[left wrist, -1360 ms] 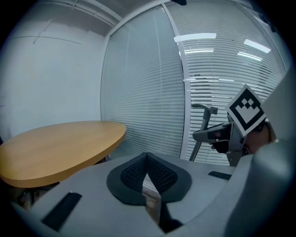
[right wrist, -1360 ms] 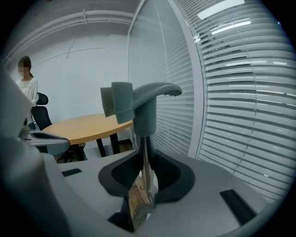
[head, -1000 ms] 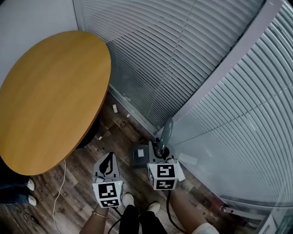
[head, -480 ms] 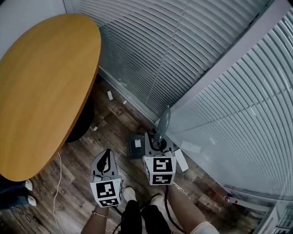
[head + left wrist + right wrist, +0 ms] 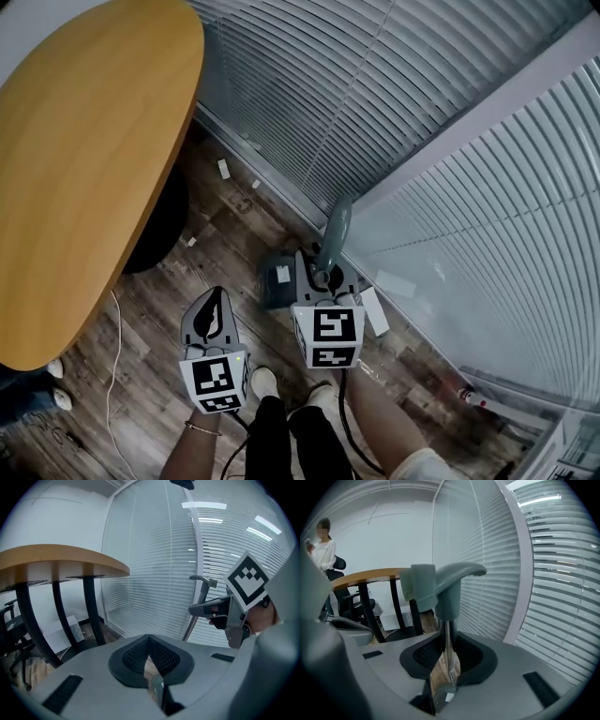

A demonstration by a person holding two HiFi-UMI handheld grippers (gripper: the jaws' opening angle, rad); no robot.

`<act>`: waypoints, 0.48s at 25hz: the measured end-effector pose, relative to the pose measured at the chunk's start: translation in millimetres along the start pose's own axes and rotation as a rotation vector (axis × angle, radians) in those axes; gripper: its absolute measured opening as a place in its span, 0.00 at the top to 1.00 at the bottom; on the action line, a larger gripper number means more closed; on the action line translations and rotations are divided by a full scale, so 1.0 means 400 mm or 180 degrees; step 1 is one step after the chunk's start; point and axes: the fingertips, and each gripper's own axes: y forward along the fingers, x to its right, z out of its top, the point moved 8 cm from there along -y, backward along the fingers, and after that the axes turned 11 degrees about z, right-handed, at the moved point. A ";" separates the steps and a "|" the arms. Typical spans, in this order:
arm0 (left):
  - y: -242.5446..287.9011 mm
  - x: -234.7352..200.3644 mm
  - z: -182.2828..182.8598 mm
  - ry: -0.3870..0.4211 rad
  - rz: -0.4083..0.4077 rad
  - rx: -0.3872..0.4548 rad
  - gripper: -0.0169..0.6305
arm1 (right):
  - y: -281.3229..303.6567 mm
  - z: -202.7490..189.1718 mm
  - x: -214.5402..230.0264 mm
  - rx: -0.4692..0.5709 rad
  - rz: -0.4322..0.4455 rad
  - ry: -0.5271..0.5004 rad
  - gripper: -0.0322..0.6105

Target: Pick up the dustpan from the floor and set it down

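As the task stands: dustpan [image 5: 337,230] lifted, its thin stem clamped between the partly closed jaws of the right gripper [image 5: 322,278]; set-down and release are left. Pan-to-floor contact cannot be told.
Blinded glass walls [image 5: 394,103]: meet in a corner just beyond the dustpan; no room forward.
Table [image 5: 84,169]: edge well left of both grippers.
Floor [image 5: 220,248]: open strip between table and wall; cable [image 5: 117,347] lies left.
Left gripper [image 5: 218,305]: jaws together, empty.

A: What's underfoot?
B: Dark wood planks [image 5: 225,244]; white paper scraps [image 5: 223,169] and a thin white cable [image 5: 114,356] lie on them; a round wooden table [image 5: 84,141] stands at left.
A: The walls?
B: Slatted blinds [image 5: 375,84] behind glass; a white post [image 5: 506,101] divides them; ceiling strip lights [image 5: 209,506] glow.
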 end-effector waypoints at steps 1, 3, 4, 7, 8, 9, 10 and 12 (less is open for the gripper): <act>0.003 -0.001 -0.001 -0.0005 0.0004 -0.0004 0.95 | 0.003 0.001 0.002 0.0001 -0.0005 0.0003 0.79; 0.010 -0.001 -0.006 -0.0018 0.0010 -0.0018 0.95 | 0.011 -0.001 0.007 0.0003 -0.0012 0.0012 0.79; 0.013 0.000 -0.009 -0.0022 0.0012 -0.0027 0.95 | 0.014 -0.002 0.010 0.0007 -0.0013 0.0018 0.79; 0.019 0.004 -0.015 -0.0026 0.0008 -0.0041 0.95 | 0.026 0.003 0.022 0.0017 -0.0020 0.0048 0.79; 0.020 0.005 -0.014 -0.0024 0.0002 -0.0037 0.95 | 0.029 0.005 0.026 0.0017 -0.0025 0.0057 0.79; 0.021 0.006 -0.014 -0.0022 -0.0007 -0.0033 0.95 | 0.032 0.007 0.030 0.0018 -0.0030 0.0064 0.79; 0.022 0.007 -0.015 -0.0019 -0.0016 -0.0032 0.95 | 0.035 0.008 0.034 0.0019 -0.0036 0.0070 0.79; 0.023 0.008 -0.018 -0.0013 -0.0030 -0.0038 0.95 | 0.038 0.008 0.039 0.0020 -0.0049 0.0075 0.79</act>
